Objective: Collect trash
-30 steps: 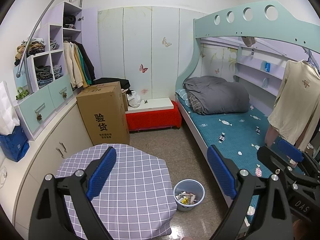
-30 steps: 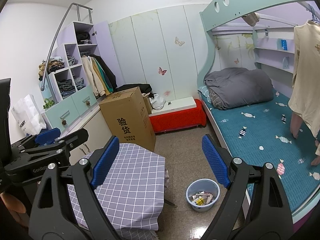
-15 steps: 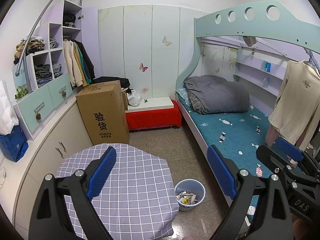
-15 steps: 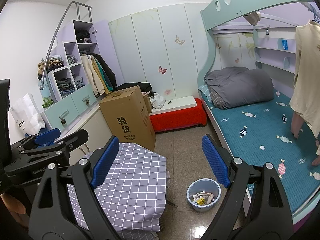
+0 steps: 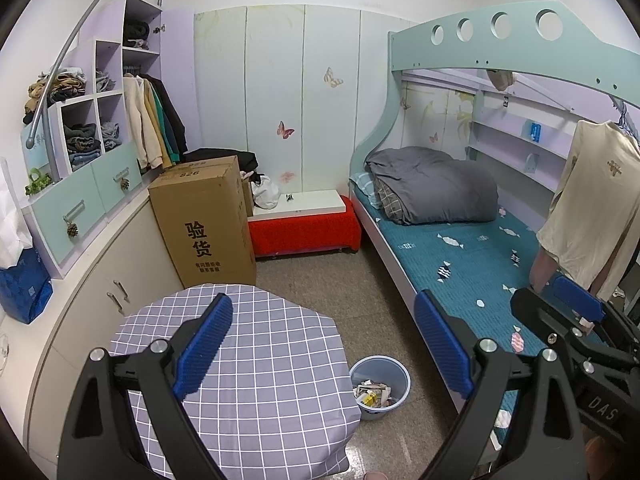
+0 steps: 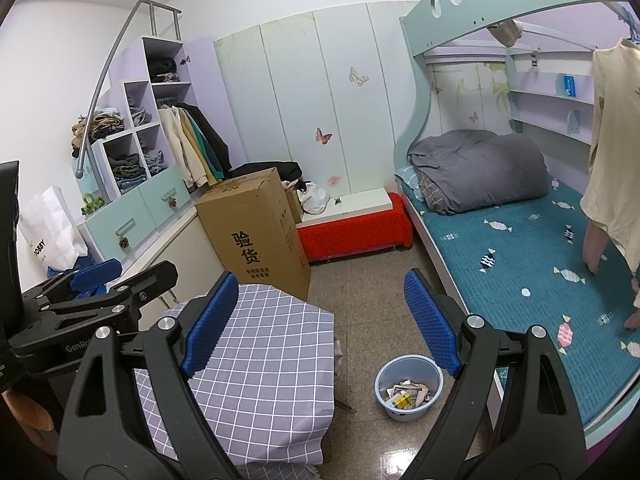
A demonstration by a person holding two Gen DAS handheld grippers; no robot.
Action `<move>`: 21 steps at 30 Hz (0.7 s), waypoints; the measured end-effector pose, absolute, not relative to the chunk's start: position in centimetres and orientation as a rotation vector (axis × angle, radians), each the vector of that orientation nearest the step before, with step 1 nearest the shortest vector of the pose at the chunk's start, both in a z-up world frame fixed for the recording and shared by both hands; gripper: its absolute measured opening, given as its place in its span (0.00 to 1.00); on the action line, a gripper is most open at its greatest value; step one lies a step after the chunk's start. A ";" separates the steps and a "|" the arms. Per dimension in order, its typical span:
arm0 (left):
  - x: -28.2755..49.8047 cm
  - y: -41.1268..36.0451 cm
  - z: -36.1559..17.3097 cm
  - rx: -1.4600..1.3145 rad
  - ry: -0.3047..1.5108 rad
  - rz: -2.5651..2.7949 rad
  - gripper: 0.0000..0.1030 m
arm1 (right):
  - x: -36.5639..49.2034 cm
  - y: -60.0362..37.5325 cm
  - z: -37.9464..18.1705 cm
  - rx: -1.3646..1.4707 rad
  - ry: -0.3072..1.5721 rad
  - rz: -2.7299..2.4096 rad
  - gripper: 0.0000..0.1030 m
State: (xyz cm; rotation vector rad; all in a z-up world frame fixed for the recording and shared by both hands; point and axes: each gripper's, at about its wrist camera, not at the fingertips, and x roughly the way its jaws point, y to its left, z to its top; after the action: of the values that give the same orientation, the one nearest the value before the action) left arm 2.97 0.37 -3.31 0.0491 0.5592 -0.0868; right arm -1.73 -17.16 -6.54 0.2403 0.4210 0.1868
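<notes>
Both grippers hang spread and empty over a small bedroom, with the trash already in a bin on the floor.

From the left: a stepped shelf unit (image 5: 92,148) with folded clothes, a tall cardboard box (image 5: 204,220), then a counter (image 5: 248,364) draped in a grey checked cloth. The left gripper (image 5: 320,344) is wide apart with nothing between its blue pads (image 5: 206,344). Just right of the counter, on the speckled floor, stands a pale blue trash bin (image 6: 408,388) holding crumpled paper and wrappers (image 6: 406,392). The right gripper (image 6: 324,320) is likewise spread and empty above it. Furthest right lies the bunk bed (image 6: 520,272) with a teal sheet and a rolled grey duvet (image 6: 476,170).
</notes>
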 end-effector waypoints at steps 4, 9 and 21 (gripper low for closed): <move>3.3 0.6 -3.5 0.045 0.565 -0.087 0.88 | -1.4 -17.1 -6.8 0.239 0.427 0.186 0.81; 3.8 1.0 -3.8 0.041 0.576 -0.085 0.88 | -1.0 -16.9 -7.1 0.237 0.440 0.185 0.81; 5.0 2.0 -4.5 0.033 0.600 -0.076 0.88 | 0.4 -16.6 -7.3 0.231 0.470 0.199 0.81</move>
State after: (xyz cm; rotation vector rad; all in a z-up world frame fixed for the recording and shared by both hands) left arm 5.03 1.95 -4.52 0.0326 0.5996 -0.0764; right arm 0.41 -16.65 -7.34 0.2309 0.4701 0.1987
